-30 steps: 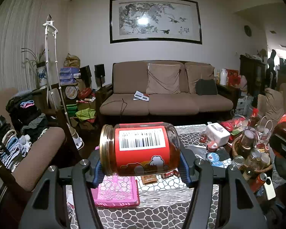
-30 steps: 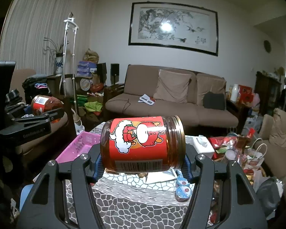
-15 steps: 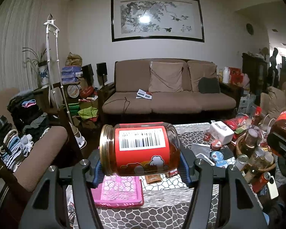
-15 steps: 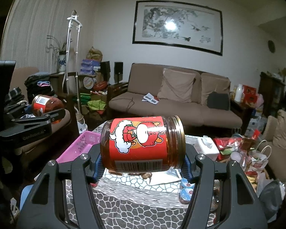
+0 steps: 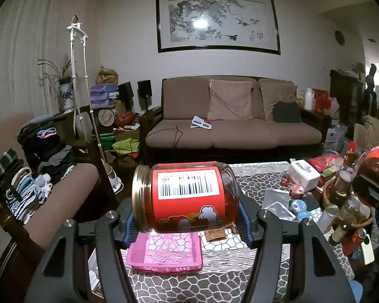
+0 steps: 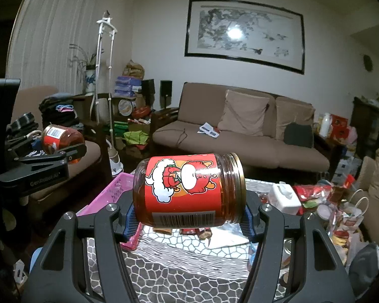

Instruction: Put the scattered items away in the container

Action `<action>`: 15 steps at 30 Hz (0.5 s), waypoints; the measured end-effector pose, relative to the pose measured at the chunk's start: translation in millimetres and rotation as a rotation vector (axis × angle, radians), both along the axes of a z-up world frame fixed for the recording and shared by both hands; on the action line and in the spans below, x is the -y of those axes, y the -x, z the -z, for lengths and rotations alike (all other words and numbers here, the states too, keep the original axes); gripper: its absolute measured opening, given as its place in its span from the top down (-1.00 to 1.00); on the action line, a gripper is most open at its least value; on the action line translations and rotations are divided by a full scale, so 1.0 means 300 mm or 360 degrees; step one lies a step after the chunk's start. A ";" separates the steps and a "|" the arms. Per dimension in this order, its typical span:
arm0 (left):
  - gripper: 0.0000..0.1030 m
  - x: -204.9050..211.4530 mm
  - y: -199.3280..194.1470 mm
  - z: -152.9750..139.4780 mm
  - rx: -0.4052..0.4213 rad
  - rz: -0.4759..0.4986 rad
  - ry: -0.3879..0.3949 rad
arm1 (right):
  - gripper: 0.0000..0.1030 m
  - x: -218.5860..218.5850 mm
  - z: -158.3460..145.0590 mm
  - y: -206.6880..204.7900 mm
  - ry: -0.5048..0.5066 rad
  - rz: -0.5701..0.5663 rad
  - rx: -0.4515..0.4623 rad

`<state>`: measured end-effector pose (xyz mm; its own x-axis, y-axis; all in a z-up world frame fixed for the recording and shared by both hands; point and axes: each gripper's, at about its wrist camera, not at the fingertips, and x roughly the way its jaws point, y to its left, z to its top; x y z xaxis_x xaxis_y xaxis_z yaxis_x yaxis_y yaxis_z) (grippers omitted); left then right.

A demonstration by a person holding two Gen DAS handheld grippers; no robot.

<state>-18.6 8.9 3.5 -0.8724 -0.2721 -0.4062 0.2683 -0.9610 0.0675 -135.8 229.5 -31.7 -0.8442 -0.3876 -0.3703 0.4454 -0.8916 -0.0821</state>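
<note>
A big brown sofa (image 5: 235, 126) stands by the far wall. In front of it is the tabletop (image 5: 214, 280), which has a grey cloth with a stone pattern. A pink basket (image 5: 164, 255) sits on the near left part of the tabletop. It looks empty inside. A white box (image 5: 304, 175) sits far on the right side, and many small things lie scattered around it, like bottles, cans and packets.

The left gripper (image 5: 187, 223) has its jaws clenched on a jar with a red label (image 5: 187, 199). The jar lies on its side up in the air, above the pink basket. Its gold rim points left and the black bar code faces up.

The right gripper (image 6: 188, 218) also has its jaws clenched, on a second jar with a cartoon label (image 6: 188, 190). This jar lies on its side too, with its gold rim pointing right. It hangs over the tabletop, just right of the pink basket.
</note>
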 end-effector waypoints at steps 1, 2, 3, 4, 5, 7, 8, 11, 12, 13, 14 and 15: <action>-0.20 0.006 -0.002 0.000 0.0002 -0.0007 0.0001 | -0.17 0.011 0.000 0.000 -0.0002 -0.0006 0.0001; -0.20 0.010 -0.003 0.001 0.0003 -0.0011 0.0001 | -0.17 0.019 0.001 0.000 -0.0003 -0.0012 0.0003; -0.20 0.018 -0.004 0.000 0.0004 -0.0019 0.0001 | -0.17 0.025 0.001 0.000 -0.0001 -0.0018 0.0003; -0.20 0.023 -0.006 0.001 0.0005 -0.0025 0.0002 | -0.17 0.028 0.001 0.000 0.0000 -0.0025 0.0004; -0.20 0.029 -0.009 0.001 0.0005 -0.0032 0.0002 | -0.17 0.033 0.002 -0.002 0.0000 -0.0031 0.0004; -0.20 0.040 -0.016 0.001 0.0005 -0.0045 -0.0003 | -0.17 0.043 0.004 -0.004 0.0007 -0.0039 0.0001; -0.20 0.044 -0.018 0.000 0.0004 -0.0050 -0.0007 | -0.17 0.048 0.005 -0.004 0.0012 -0.0042 -0.0001; -0.20 0.056 -0.029 -0.002 0.0000 -0.0063 -0.0008 | -0.17 0.061 0.006 -0.002 0.0021 -0.0052 0.0001; -0.20 0.061 -0.032 -0.002 0.0001 -0.0068 -0.0009 | -0.17 0.066 0.007 -0.001 0.0020 -0.0056 0.0000; -0.20 0.066 -0.036 -0.002 0.0001 -0.0075 -0.0007 | -0.17 0.073 0.007 0.000 0.0018 -0.0061 0.0001; -0.20 0.069 -0.037 -0.002 0.0001 -0.0080 -0.0006 | -0.17 0.080 0.007 -0.001 0.0018 -0.0068 0.0001; -0.20 0.074 -0.040 -0.002 0.0001 -0.0086 -0.0007 | -0.17 0.087 0.008 -0.002 0.0020 -0.0074 -0.0001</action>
